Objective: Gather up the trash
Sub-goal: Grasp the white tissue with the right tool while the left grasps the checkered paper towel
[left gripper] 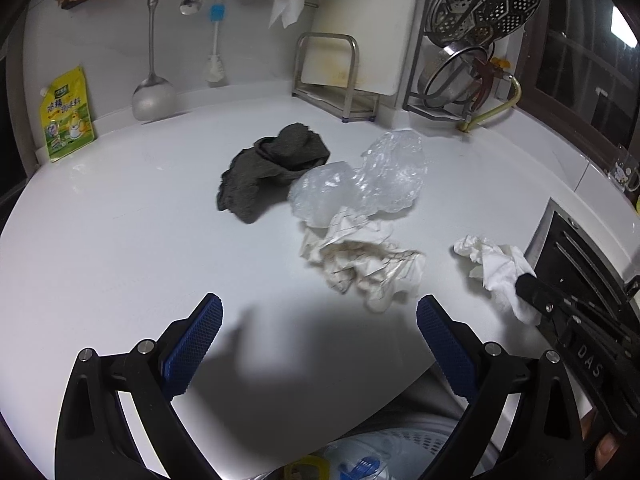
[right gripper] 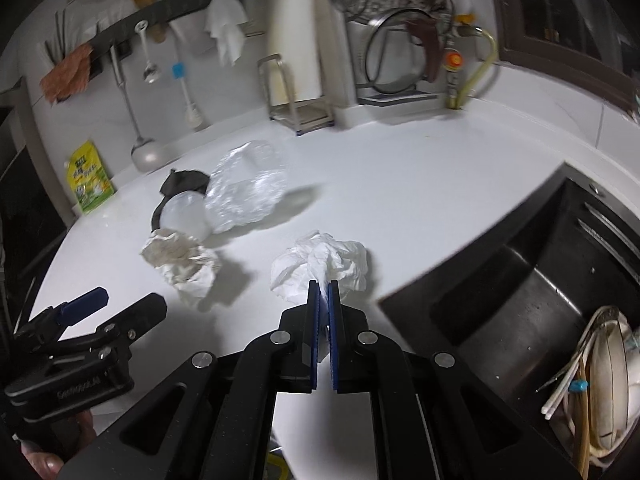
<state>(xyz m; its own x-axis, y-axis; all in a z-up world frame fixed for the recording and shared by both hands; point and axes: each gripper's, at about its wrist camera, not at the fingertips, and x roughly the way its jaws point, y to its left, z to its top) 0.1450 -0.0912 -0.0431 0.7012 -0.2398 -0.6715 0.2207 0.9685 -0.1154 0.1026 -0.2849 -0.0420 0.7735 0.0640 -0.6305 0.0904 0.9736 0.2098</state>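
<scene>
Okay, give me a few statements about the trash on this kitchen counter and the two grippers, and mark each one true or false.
1. The right gripper is shut on the white tissue. True.
2. The left gripper holds the stained paper wad. False: its fingers stand open with nothing between them.
3. The dark cloth lies in the sink. False: it lies on the counter, beside the clear plastic bag.
4. A yellow-green pouch stands against the wall. True.
</scene>
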